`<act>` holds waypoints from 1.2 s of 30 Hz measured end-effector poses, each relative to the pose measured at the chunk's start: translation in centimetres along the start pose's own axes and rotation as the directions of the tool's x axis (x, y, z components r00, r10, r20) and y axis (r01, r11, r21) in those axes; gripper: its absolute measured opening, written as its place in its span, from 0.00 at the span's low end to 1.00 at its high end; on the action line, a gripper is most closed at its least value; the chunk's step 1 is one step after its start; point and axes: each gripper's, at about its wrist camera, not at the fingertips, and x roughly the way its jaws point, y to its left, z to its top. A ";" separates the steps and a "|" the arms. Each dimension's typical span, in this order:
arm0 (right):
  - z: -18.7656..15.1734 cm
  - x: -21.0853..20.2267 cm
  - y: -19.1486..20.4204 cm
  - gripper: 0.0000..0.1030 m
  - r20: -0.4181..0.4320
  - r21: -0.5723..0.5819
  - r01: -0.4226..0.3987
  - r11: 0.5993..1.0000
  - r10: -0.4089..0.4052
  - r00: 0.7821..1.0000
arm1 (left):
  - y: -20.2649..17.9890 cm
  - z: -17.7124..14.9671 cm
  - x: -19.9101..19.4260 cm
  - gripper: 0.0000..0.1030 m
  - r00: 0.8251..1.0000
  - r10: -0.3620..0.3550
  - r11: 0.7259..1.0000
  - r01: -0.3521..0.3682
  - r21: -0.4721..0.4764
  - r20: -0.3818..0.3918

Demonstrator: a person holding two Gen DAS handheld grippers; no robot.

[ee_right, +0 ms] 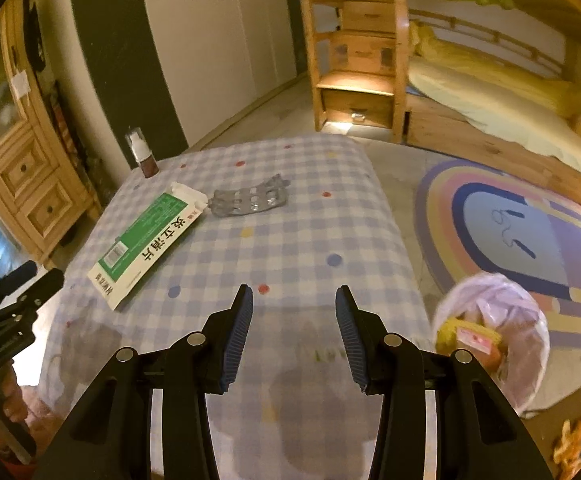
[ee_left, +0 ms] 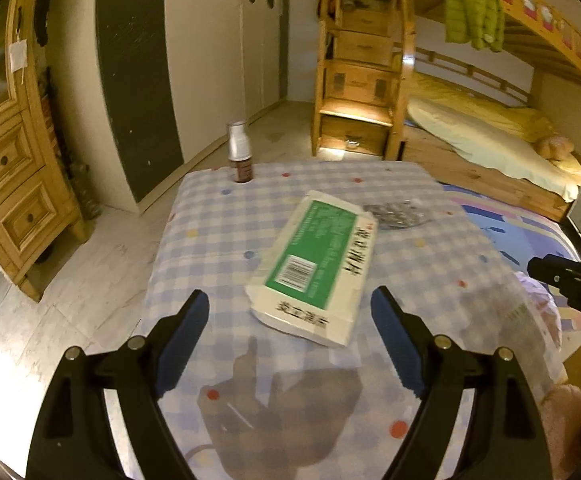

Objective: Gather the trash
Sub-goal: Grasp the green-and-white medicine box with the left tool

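A green-and-white medicine box (ee_left: pixel 314 264) (ee_right: pixel 150 240) lies flat on the table with the checked cloth (ee_left: pixel 218 240) (ee_right: pixel 310 232). Behind the box rests a silver blister pack (ee_left: pixel 396 214) (ee_right: pixel 250 202). A small brown spray bottle (ee_left: pixel 240 152) (ee_right: pixel 142 156) stands at the far left corner. My left gripper (ee_left: pixel 290 300) hovers open just short of the box's near end, jaws wide and empty. My right gripper (ee_right: pixel 294 292) is open over bare cloth, nothing between its fingers. A bin lined with a plastic bag (ee_right: pixel 494 332) holding wrappers sits on the floor right of the table.
A colourful round rug (ee_right: pixel 530 232) covers the floor to the right. A wooden bunk bed (ee_left: pixel 490 148) with stair drawers (ee_left: pixel 354 80) stands behind. A wooden cabinet (ee_left: pixel 14 184) and white wardrobe (ee_left: pixel 218 60) line the left and back walls.
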 end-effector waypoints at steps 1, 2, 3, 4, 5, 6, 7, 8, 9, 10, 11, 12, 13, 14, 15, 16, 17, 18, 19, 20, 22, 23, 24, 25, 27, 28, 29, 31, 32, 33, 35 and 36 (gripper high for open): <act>0.5 1.0 0.2 0.43 -0.007 -0.007 -0.002 1.000 0.002 1.000 | 0.2 0.2 0.5 0.78 1.000 0.007 1.000 -0.007 -0.001 -0.005; 0.8 1.6 0.3 0.43 -0.010 -0.013 -0.002 1.000 0.002 1.000 | 0.4 0.4 0.9 0.78 1.000 0.011 1.000 -0.011 -0.001 -0.008; 1.2 2.5 0.4 0.43 -0.014 -0.019 -0.005 1.000 0.004 1.000 | 0.5 0.7 1.6 0.78 1.000 0.017 1.000 -0.017 0.001 -0.011; 1.7 3.4 0.4 0.43 -0.021 -0.023 -0.005 1.000 0.005 1.000 | 0.6 0.9 2.0 0.78 1.000 0.020 1.000 -0.020 0.004 -0.015; 2.2 4.4 0.4 0.42 -0.025 -0.023 -0.009 1.000 0.008 1.000 | 0.6 1.1 2.7 0.79 0.999 0.023 1.000 -0.023 0.006 -0.022; 2.6 5.1 0.4 0.42 -0.027 -0.022 -0.016 1.000 0.016 1.000 | 0.7 1.3 3.3 0.79 0.999 0.025 1.000 -0.025 0.005 -0.029; 3.2 6.0 0.3 0.40 -0.031 -0.020 -0.021 1.000 0.021 0.999 | 0.9 1.6 3.8 0.79 0.999 0.026 1.000 -0.026 0.004 -0.035; 3.8 6.9 0.3 0.32 -0.032 -0.020 -0.025 0.999 0.024 0.999 | 1.1 1.9 4.5 0.79 0.999 0.033 0.999 -0.033 0.001 -0.039; 4.2 7.5 0.3 0.29 -0.032 -0.020 -0.032 0.999 0.031 0.999 | 1.4 2.3 5.0 0.79 0.998 0.039 0.999 -0.039 -0.002 -0.040; 4.7 8.4 0.3 0.28 -0.034 -0.018 -0.045 0.999 0.044 0.998 | 1.4 2.6 5.5 0.79 0.998 0.043 0.999 -0.043 -0.004 -0.042; 5.3 9.3 0.3 0.28 -0.041 -0.018 -0.049 0.999 0.048 0.998 | 1.6 2.9 6.1 0.79 0.998 0.048 0.999 -0.048 -0.006 -0.046; 5.7 9.9 0.3 0.28 -0.046 -0.017 -0.049 0.999 0.048 0.998 | 1.7 3.2 6.7 0.79 0.997 0.054 0.998 -0.055 -0.007 -0.050; 6.2 10.7 0.3 0.28 -0.050 -0.013 -0.050 0.999 0.050 0.998 | 1.8 3.5 7.3 0.79 0.997 0.058 0.998 -0.059 -0.007 -0.056; 6.6 11.3 0.3 0.28 -0.052 -0.010 -0.051 0.999 0.051 0.997 | 1.9 3.6 7.6 0.79 0.996 0.061 0.998 -0.061 -0.006 -0.060; 7.0 11.9 0.3 0.29 -0.055 -0.009 -0.052 0.999 0.051 0.997 | 1.9 3.8 8.1 0.79 0.996 0.061 0.998 -0.062 -0.005 -0.064; 7.4 12.5 0.4 0.29 -0.058 -0.011 -0.053 0.999 0.052 0.997 | 1.9 4.0 8.5 0.79 0.996 0.062 0.998 -0.062 -0.004 -0.069; 7.7 13.0 0.5 0.30 -0.062 -0.015 -0.047 0.999 0.046 0.997 | 1.8 4.2 8.8 0.79 0.995 0.063 0.998 -0.063 -0.002 -0.071; 7.9 13.4 0.5 0.31 -0.066 -0.019 -0.039 0.999 0.037 0.997 | 1.8 4.3 9.2 0.79 0.995 0.061 0.998 -0.061 0.000 -0.075; 8.2 14.0 0.5 0.31 -0.072 -0.023 -0.034 0.999 0.032 0.997 | 1.8 4.4 9.5 0.79 0.995 0.059 0.998 -0.059 -0.001 -0.079; 8.4 14.4 0.5 0.31 -0.078 -0.024 -0.034 0.999 0.032 0.996 | 1.9 4.4 9.7 0.79 0.995 0.054 0.999 -0.054 -0.004 -0.082; 8.5 14.8 0.7 0.32 -0.076 -0.036 -0.026 0.999 0.023 0.997 | 1.7 4.3 9.8 0.79 0.996 0.034 0.999 -0.034 -0.004 -0.087; 8.5 14.9 0.7 0.32 -0.079 -0.042 -0.023 0.999 0.019 0.997 | 1.6 4.2 9.9 0.82 0.996 0.024 1.000 -0.024 0.002 -0.088; 8.5 14.8 0.9 0.32 -0.080 -0.047 -0.025 0.999 0.021 0.997 | 1.2 3.9 9.8 0.87 0.996 0.013 1.000 -0.012 0.017 -0.090; 8.4 14.7 1.0 0.32 -0.084 -0.050 -0.039 0.998 0.035 0.996 | 1.1 3.6 9.7 0.89 0.996 0.009 1.000 -0.007 0.025 -0.086; 7.9 14.3 1.4 0.30 -0.085 -0.068 -0.031 0.997 0.025 0.996 | 0.7 3.0 9.2 0.93 0.997 -0.006 0.999 0.008 0.036 -0.077; 7.6 14.1 1.7 0.25 -0.085 -0.081 -0.031 0.996 0.024 0.996 | 0.5 2.8 9.1 0.93 0.997 -0.014 0.999 0.017 0.039 -0.078; 7.2 13.8 1.9 0.23 -0.078 -0.094 -0.016 0.995 0.009 0.997 | 0.3 2.6 9.1 0.93 0.996 -0.020 0.999 0.023 0.042 -0.082; 6.7 13.2 2.0 0.19 -0.069 -0.104 -0.002 0.995 -0.005 0.998 | -0.1 1.9 9.1 0.93 0.995 -0.022 0.998 0.028 0.056 -0.097; 6.4 12.7 1.8 0.03 -0.066 -0.098 0.004 0.995 -0.011 0.998 | -0.4 1.6 9.2 0.93 0.994 -0.016 0.998 0.023 0.066 -0.106; 6.3 12.4 1.6 0.00 -0.066 -0.088 0.014 0.996 -0.019 0.998 | -0.5 1.5 9.4 0.93 0.993 -0.011 0.997 0.019 0.073 -0.113; 6.0 11.3 0.9 0.00 -0.066 -0.061 0.021 0.998 -0.025 0.998 | -0.9 1.0 9.6 0.93 0.991 -0.009 0.996 0.020 0.086 -0.131; 5.8 10.9 0.7 0.00 -0.064 -0.051 0.021 0.998 -0.024 0.998 | -1.1 0.9 9.7 0.93 0.990 -0.009 0.996 0.021 0.089 -0.138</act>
